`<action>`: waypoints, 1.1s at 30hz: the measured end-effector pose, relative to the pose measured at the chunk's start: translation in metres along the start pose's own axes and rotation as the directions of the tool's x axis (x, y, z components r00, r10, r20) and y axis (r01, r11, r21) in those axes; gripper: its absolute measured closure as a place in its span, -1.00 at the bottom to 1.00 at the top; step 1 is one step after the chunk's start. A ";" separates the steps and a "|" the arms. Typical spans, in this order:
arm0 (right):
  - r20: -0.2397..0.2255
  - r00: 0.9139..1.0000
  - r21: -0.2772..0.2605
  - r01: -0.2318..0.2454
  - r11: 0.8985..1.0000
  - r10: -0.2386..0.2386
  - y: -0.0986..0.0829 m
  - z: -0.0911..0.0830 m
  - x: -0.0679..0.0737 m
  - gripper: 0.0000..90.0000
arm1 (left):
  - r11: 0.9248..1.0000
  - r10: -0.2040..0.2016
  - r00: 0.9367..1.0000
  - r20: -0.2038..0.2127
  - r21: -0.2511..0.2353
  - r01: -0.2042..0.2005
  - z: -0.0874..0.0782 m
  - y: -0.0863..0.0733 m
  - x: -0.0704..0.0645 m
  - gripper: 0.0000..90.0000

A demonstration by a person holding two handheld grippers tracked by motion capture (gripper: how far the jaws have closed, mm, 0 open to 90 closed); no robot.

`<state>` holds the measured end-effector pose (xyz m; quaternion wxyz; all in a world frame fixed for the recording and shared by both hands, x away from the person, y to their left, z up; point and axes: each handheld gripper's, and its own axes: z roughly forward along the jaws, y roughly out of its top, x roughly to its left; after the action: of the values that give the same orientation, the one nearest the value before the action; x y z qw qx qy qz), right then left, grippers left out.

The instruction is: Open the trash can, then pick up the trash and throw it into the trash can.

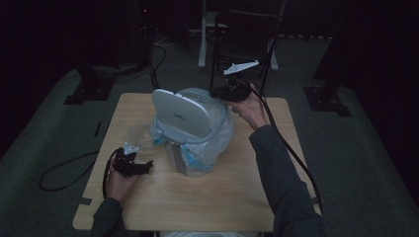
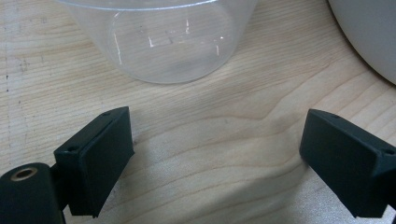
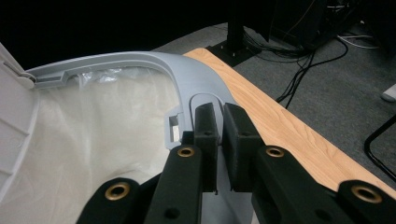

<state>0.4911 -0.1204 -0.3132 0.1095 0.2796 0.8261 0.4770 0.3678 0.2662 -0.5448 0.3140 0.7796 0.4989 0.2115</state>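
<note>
A small white bin [image 1: 197,143] stands mid-table with its lid [image 1: 180,112] tipped up and a clear bag liner [image 3: 102,130] inside. A grey ring [image 3: 140,63] runs around the bin's mouth. My right gripper [image 1: 220,92] is at the bin's far right edge. In the right gripper view the right gripper [image 3: 219,119] has its jaws pinched together on that ring by a raised tab. My left gripper [image 1: 141,167] rests low at the table's left. It is open [image 2: 215,135] over bare wood, just short of a clear plastic cup [image 2: 163,42].
The clear cup [image 1: 136,134] sits on the wooden table [image 1: 197,197] left of the bin. The bin's white wall [image 2: 369,32] is close on the left gripper's right. A chair [image 1: 242,29] and cables stand on the dark floor beyond the table.
</note>
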 end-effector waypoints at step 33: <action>0.226 0.971 0.023 -0.091 0.996 0.083 -0.125 -0.039 -0.025 0.17 | 1.000 -0.004 1.000 -0.003 -0.007 0.004 -0.002 -0.001 0.002 -0.66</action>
<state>0.4492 -0.2112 -0.4014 0.1765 0.3695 0.8031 0.4328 0.3668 0.2691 -0.5440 0.3165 0.7772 0.5000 0.2138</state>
